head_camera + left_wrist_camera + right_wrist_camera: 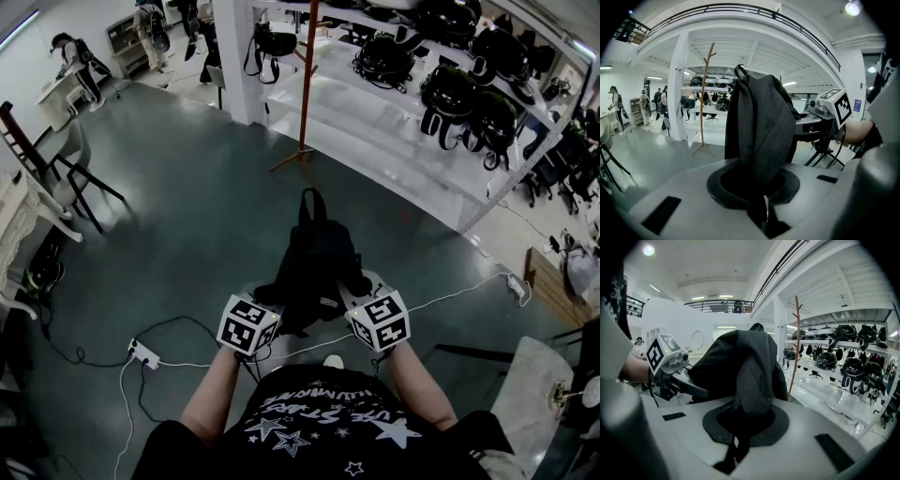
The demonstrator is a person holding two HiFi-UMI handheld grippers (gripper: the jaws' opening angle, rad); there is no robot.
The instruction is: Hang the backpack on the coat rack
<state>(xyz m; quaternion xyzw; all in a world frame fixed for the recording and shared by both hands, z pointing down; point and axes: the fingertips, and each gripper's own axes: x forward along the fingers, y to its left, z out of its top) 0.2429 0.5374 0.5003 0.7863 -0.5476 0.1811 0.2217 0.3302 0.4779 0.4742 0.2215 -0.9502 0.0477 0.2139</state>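
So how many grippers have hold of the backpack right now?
2. The left gripper is shut on the backpack at its left edge, the right gripper at its right edge, each with black mesh fabric between its jaws. No other gripper is in view.

The black woven-fabric backpack (pixel 314 258) is held up between the left gripper (pixel 270 305) and right gripper (pixel 354 298). Each gripper pinches one of its mesh straps. The slim orange-brown coat rack (pixel 306 84) stands upright well ahead of both.
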